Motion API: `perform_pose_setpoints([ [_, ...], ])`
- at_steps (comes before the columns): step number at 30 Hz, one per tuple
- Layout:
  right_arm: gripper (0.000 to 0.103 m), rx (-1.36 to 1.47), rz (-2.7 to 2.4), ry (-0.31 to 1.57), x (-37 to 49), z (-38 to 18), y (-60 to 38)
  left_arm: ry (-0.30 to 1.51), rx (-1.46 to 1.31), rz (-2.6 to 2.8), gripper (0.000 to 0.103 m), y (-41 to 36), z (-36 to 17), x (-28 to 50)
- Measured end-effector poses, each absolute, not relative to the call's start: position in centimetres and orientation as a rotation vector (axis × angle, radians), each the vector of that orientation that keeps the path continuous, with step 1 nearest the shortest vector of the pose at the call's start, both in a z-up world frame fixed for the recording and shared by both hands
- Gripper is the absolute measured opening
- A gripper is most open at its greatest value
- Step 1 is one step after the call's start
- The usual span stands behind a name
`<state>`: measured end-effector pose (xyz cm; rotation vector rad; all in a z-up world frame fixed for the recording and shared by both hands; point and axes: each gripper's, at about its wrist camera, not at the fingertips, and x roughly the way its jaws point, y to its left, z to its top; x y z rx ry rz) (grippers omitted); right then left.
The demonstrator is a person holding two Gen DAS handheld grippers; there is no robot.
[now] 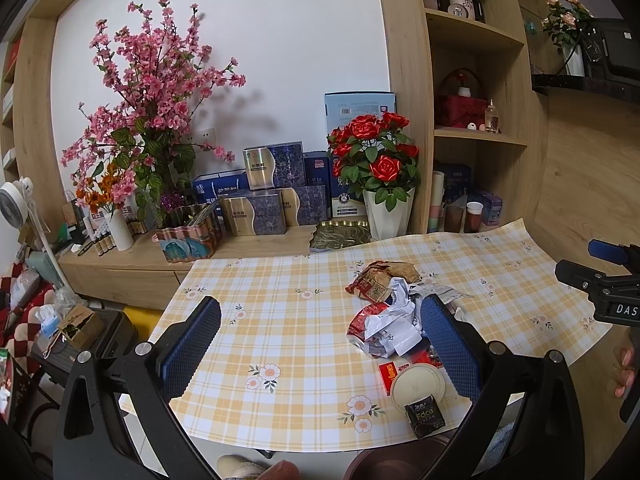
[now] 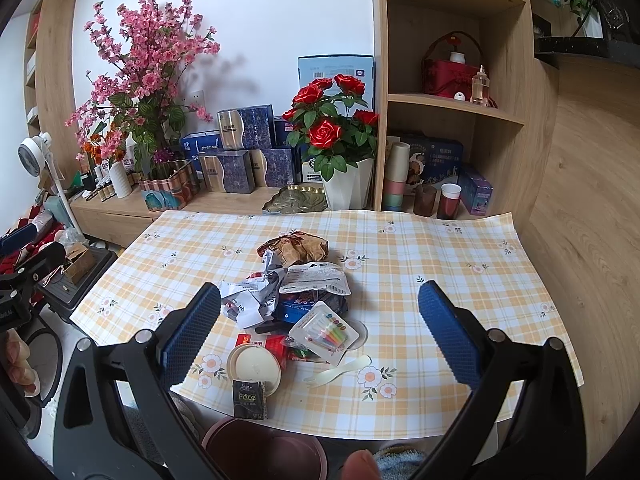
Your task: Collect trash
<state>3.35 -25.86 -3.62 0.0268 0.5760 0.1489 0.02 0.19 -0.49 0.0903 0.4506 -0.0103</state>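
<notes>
trash pile (image 2: pixel 296 304) sits on the checked table (image 2: pixel 440 248), just ahead of the right claw (image 2: pixel 320 332), still untouched. both claws wide, holding nothing; left claw (image 1: pixel 320 344) hangs beside the pile. bin (image 2: pixel 264 452) is below the near edge. looks like pre-grasp: next, close on one piece, the black packet (image 2: pixel 250 398) being nearest.

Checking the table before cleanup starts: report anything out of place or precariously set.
A heap of crumpled wrappers and packets litters the checked tablecloth. The black Face pack sits at the near edge, partly overhanging above the brown bin, leaning against the round lid. Both grippers hang open, empty.
</notes>
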Motion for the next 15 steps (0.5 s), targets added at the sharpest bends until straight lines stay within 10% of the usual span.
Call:
perform_pose_setpoints([
  [15,0.097,0.03,0.148,0.577,3.39,-3.72,-25.85,0.455,0.087,-0.015,0.098,0.09,-1.2,0.17],
])
